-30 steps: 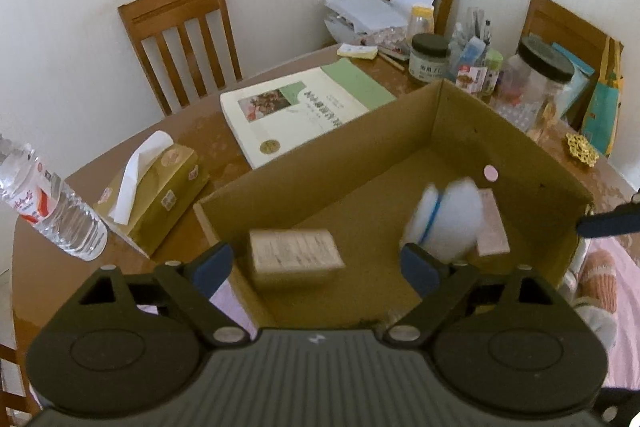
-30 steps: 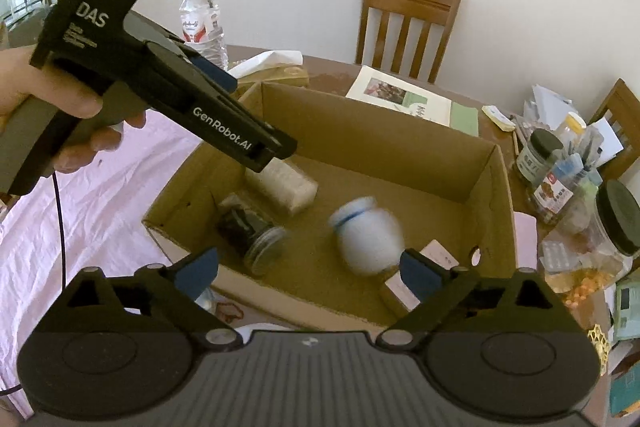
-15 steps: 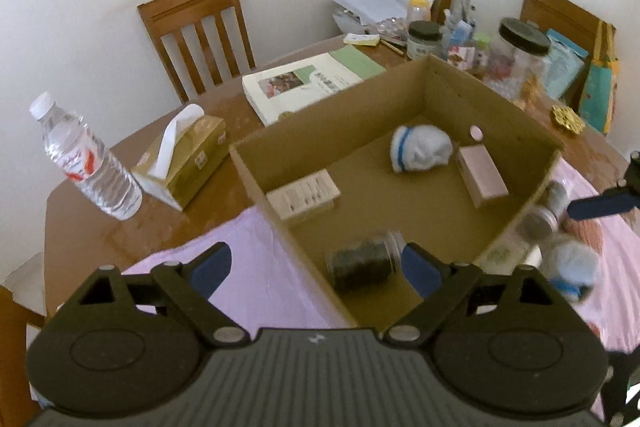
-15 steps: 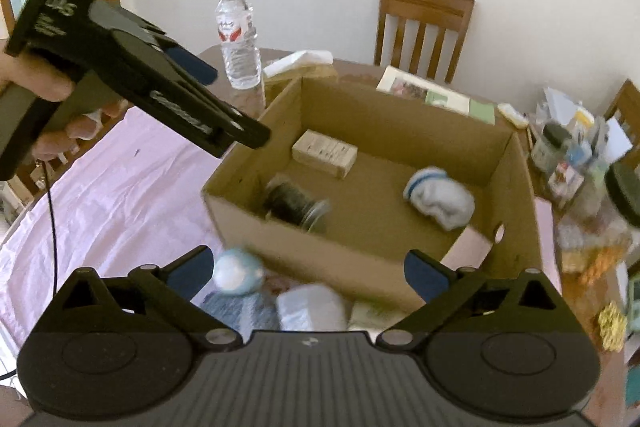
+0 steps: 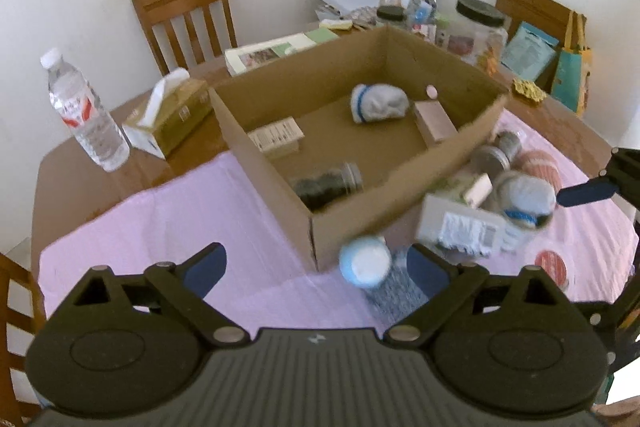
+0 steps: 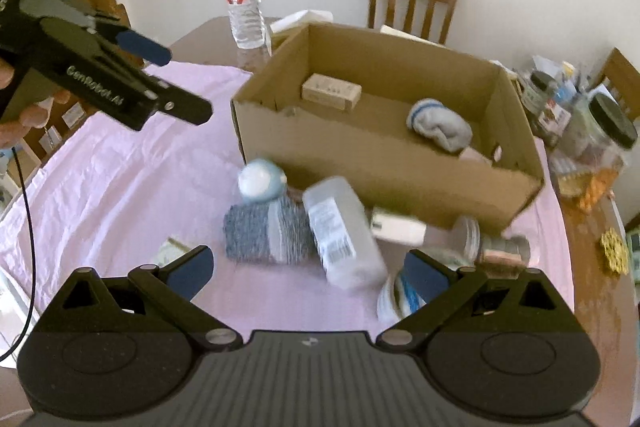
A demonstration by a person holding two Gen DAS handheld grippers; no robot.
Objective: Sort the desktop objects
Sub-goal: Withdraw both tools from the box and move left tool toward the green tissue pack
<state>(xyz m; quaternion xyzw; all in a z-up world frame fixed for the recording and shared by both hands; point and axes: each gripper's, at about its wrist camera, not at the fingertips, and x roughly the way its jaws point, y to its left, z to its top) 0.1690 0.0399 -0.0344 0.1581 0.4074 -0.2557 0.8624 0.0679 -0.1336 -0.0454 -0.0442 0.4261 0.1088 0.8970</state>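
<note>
An open cardboard box [image 5: 276,167] [image 6: 384,163] stands on the pink cloth. In it lie a rolled white sock [image 5: 378,103] [image 6: 440,127], a tan carton [image 5: 276,139] [image 6: 330,95], a pink carton [image 5: 434,121] and a dark jar [image 5: 326,183]. In front of the box lie a blue-white ball [image 6: 260,181] [image 5: 364,263], a grey-blue sock [image 6: 264,235], a white packet [image 6: 340,231] [image 5: 460,223] and several jars. My left gripper [image 5: 316,269] is open and empty above the cloth, near the box's corner. My right gripper [image 6: 308,267] is open and empty over the loose pile.
A water bottle [image 5: 86,115] [image 6: 244,3] and a tissue box [image 5: 172,115] stand left of the box. A book [image 5: 272,51], jars and papers [image 5: 476,27] crowd the far table. Wooden chairs [image 5: 184,11] ring it. A pink-lidded tub [image 5: 550,265] lies at right.
Both grippers have drawn back and up from the box. The white sock and the dark jar have come to rest inside it. The loose pile before the box has come into view.
</note>
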